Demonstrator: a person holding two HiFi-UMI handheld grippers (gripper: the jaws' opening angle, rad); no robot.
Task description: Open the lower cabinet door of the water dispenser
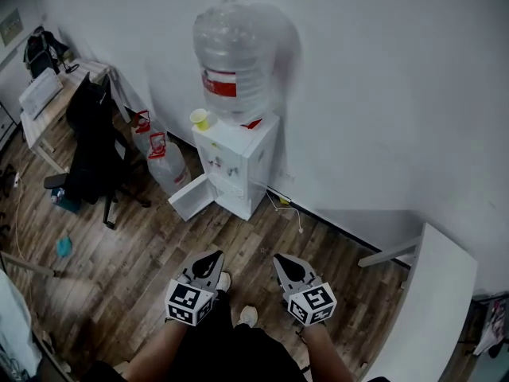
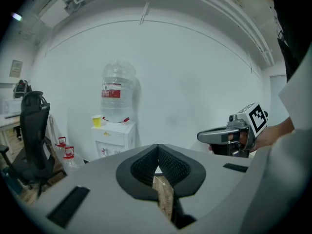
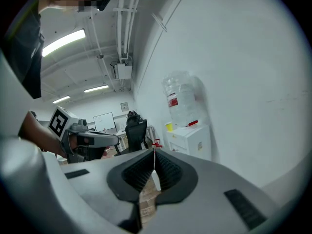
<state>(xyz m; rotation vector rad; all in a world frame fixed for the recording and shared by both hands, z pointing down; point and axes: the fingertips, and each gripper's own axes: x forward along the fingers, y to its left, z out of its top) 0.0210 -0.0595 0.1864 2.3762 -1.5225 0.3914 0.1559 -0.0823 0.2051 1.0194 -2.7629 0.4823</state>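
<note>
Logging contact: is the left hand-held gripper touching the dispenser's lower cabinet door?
Apart: head view shows wood floor between left hand-held gripper and the open lower cabinet door.

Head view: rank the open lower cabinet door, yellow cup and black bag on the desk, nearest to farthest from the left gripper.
1. Lower cabinet door, swung open, ahead of the left gripper.
2. Yellow cup, on the dispenser top.
3. Black bag, far left.

We can read no words or numbers anywhere. The red label (image 1: 220, 83) on the bottle (image 1: 232, 50) atop the water dispenser (image 1: 238, 161) is too blurred, and so is the wall sign (image 1: 11, 26) far left of the water dispenser.
</note>
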